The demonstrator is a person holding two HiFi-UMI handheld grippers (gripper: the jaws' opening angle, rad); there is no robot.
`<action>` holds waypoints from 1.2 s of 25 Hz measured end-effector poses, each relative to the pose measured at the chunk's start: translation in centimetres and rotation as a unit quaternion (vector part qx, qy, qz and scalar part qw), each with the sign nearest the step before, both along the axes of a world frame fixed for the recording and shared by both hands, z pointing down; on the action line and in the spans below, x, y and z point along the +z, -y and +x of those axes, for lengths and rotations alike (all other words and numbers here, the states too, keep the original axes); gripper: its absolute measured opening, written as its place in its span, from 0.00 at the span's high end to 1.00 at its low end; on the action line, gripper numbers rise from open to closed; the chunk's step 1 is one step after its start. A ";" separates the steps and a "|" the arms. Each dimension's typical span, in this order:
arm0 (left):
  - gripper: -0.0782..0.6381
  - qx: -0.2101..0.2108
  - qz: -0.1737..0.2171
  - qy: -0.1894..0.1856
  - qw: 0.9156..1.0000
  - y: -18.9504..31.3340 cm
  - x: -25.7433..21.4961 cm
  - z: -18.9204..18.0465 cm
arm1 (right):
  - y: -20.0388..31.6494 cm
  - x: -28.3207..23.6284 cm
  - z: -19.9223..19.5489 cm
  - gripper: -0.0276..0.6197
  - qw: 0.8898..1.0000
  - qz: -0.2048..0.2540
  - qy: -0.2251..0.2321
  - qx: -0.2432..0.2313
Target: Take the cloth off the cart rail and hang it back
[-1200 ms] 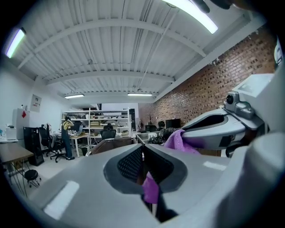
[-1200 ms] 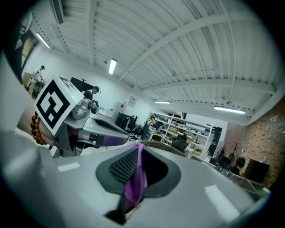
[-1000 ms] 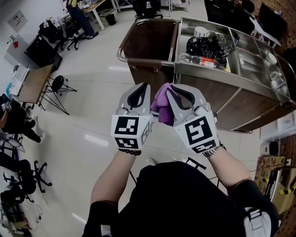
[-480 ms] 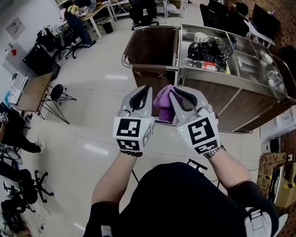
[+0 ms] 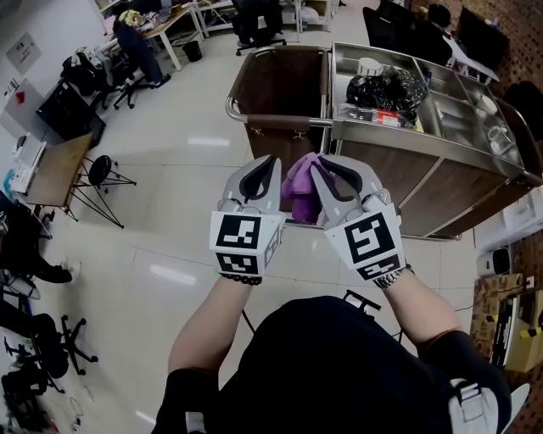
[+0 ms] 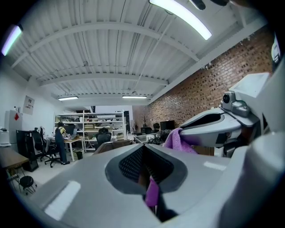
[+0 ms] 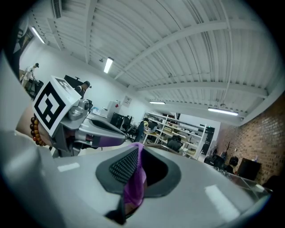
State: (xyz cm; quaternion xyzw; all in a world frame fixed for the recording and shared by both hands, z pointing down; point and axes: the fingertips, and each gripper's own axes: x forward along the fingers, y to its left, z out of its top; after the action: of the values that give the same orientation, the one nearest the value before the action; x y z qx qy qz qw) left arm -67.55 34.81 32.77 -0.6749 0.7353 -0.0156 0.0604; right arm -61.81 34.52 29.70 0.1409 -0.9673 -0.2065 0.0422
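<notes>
Just beyond the right claw (image 5: pixel 316 165) we see a crumpled black plastic bag (image 5: pixel 386 87), with a white round lid (image 5: pixel 368 63) right behind it. Well off to the left of the left claw (image 5: pixel 270 161), a black stool (image 5: pixel 100 165) stands beside a wooden desk (image 5: pixel 53 174). Far ahead, a person (image 5: pixel 134 38) is at a second desk (image 5: pixel 165 24). White shelves (image 6: pixel 89 124) line the back wall, and a brick wall (image 6: pixel 209 84) runs along the right.

Glossy pale tiled floor (image 5: pixel 170 233) lies under a ribbed white metal ceiling (image 6: pixel 102 49) with long tube lights (image 6: pixel 180 18) (a red brick wall (image 6: pixel 202 89) along one side). A brown wooden desk (image 5: pixel 61 159) and white open shelving (image 6: pixel 89 119) stand farther off.
</notes>
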 end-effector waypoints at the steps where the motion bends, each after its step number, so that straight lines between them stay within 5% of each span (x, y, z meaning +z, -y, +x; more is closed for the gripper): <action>1: 0.90 0.001 0.001 -0.003 1.000 -0.1 0.1 -0.1 | -0.1 0.0 -0.1 0.91 1.000 0.000 0.000 0.001; 30: 0.89 0.051 0.001 -0.020 0.998 -1.9 0.3 -3.3 | -1.1 -0.2 -2.7 0.91 0.998 -0.008 0.010 0.064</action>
State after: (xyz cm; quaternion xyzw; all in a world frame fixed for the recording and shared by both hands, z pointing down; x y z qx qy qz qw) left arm -70.85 36.76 33.10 -0.7119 0.7007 0.0020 0.0474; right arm -64.52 35.58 29.53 0.2040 -0.9585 -0.1938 0.0464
